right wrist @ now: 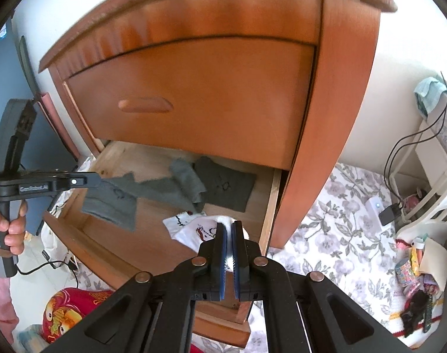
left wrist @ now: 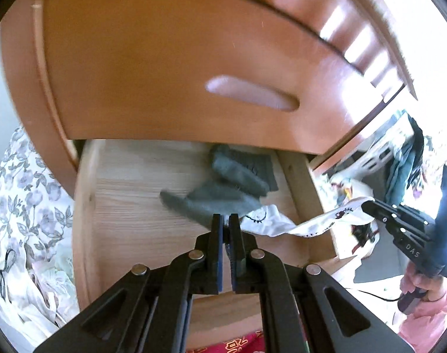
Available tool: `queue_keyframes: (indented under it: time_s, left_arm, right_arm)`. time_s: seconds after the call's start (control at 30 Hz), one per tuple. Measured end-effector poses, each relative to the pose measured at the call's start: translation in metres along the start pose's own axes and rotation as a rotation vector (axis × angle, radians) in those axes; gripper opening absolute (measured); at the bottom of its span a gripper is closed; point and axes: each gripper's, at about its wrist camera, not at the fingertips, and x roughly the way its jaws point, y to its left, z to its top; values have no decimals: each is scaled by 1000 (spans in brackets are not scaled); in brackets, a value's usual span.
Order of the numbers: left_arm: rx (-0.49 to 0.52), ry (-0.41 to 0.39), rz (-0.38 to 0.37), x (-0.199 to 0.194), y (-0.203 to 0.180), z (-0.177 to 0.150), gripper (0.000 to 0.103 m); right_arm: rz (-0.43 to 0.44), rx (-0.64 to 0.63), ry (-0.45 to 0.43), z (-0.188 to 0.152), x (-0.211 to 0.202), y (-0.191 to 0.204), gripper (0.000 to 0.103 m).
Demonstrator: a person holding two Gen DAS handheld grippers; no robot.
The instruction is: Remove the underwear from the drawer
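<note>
Lower drawer (right wrist: 126, 235) of the orange-brown wooden nightstand (right wrist: 338, 117) stands pulled out; the upper drawer front (left wrist: 170, 67) above it is closed. Left gripper (left wrist: 226, 220) is clamped on the grey underwear (left wrist: 211, 203); from the right wrist view the same tool (right wrist: 98, 180) comes in from the left, gripped by a hand (right wrist: 13, 229), pinching a corner of the grey cloth, which hangs stretched and partly lifted above the drawer floor, its far end trailing among the other grey pieces (right wrist: 223, 186) toward the back. Right gripper (right wrist: 229, 229) is clamped on the white printed underwear (right wrist: 191, 229), cloth showing between its blue pads; in the left wrist view that white garment (left wrist: 282, 223) stretches from the drawer's near right part over the right side wall to the right tool's tips (left wrist: 367, 206). Floral bedding (right wrist: 341, 229) lies right of the nightstand.
</note>
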Motion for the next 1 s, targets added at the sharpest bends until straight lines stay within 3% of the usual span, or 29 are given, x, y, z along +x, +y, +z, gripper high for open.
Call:
queue_keyframes:
  time_s: [0.27,0.53,0.57,0.67,0.8,1.0]
  left_arm:
    - [-4,-42,-8,-30,11,-6,0]
    - [-27,177,66,29,21,-7,1]
    - [-31,197,65,34,21,-7,7]
    - [-37,239,87,48,19,-7,50]
    - [-32,266,89,56,10,-3,52]
    - [49,331,166,77,-11,-7,56]
  right_arm:
    - [-2,-22,-25,3,-16,15,4]
    - [9,-21,-10,2,-16,20,4]
    - [8,-21,-9,1,-16,20,4]
    - [3,-21,-4,1,-16,17,4]
    - [2,-12,0,0,-15,15,4]
    - [14,-9,12,-2,-10,14,4]
